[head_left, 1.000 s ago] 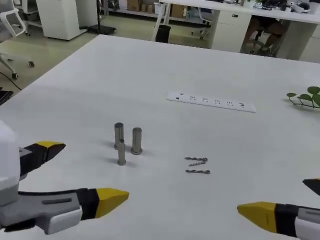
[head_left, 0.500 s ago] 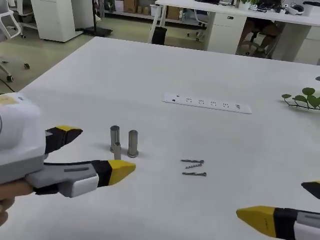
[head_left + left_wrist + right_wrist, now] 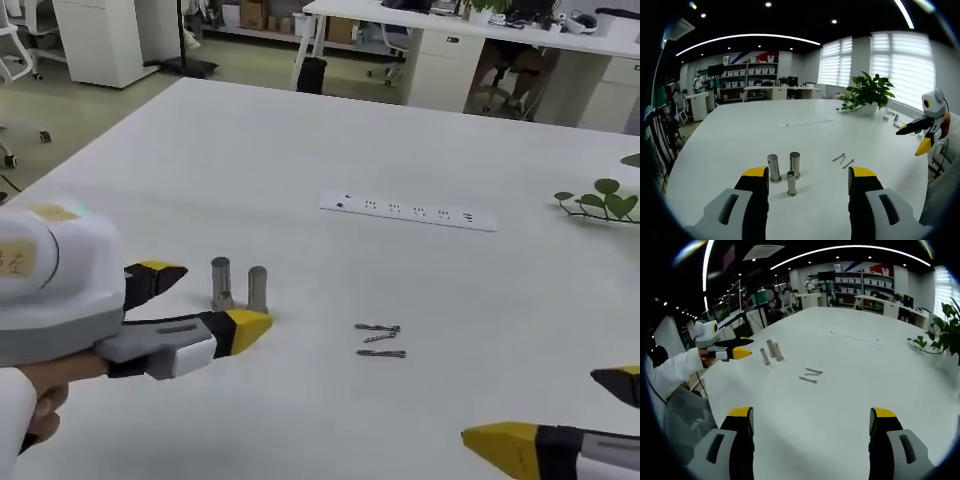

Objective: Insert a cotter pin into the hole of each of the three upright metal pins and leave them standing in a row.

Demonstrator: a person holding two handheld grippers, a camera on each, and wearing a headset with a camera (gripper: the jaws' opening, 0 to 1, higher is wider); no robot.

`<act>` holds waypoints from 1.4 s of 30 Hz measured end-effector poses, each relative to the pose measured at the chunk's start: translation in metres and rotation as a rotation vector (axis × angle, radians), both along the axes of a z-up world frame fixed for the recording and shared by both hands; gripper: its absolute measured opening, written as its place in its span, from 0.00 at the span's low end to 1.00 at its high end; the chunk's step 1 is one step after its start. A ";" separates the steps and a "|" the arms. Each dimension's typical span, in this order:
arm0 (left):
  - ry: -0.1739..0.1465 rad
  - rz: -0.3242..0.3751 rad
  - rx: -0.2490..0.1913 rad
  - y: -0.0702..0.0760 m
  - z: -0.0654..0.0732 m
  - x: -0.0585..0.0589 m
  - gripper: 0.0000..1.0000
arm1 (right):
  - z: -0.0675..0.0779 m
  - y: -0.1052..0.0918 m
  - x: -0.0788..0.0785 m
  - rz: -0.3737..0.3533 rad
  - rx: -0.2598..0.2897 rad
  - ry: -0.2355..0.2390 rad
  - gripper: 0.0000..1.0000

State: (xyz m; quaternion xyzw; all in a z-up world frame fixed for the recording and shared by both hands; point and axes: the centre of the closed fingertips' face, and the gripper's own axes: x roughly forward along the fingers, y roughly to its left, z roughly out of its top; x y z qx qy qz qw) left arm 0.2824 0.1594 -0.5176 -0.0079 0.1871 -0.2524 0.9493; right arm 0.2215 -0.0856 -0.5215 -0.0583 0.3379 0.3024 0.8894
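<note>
Left gripper (image 3: 808, 174): fingers wide, framing three upright metal pins (image 3: 791, 183) at lower centre, probably to steady one. Right gripper (image 3: 812, 412): fingers wide, empty. Cotter pins (image 3: 810, 375) loose mid-frame.

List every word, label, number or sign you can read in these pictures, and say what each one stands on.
No text here can be read for certain.
Tan sticker on the body of the left tool: dark characters, too blurred to read.
Power strip: small marks beside the sockets, too small to read.
Bins on the far shelves: any labels are too small to make out.
</note>
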 end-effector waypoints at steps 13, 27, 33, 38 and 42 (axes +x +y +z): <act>0.029 -0.015 0.025 0.001 -0.015 0.010 0.54 | 0.001 0.004 -0.002 0.013 0.002 -0.002 0.96; 0.042 -0.002 0.039 0.009 -0.027 0.028 0.38 | 0.000 0.008 -0.003 0.039 -0.012 0.003 0.96; 0.071 -0.006 0.058 0.011 -0.039 0.030 0.37 | 0.000 0.010 -0.004 0.034 -0.012 0.004 0.98; 0.084 -0.005 0.057 0.010 -0.046 0.029 0.32 | 0.002 0.010 -0.004 0.037 0.001 0.000 0.98; 0.093 -0.017 0.055 0.007 -0.049 0.027 0.29 | 0.003 0.010 -0.004 0.035 0.002 -0.005 0.98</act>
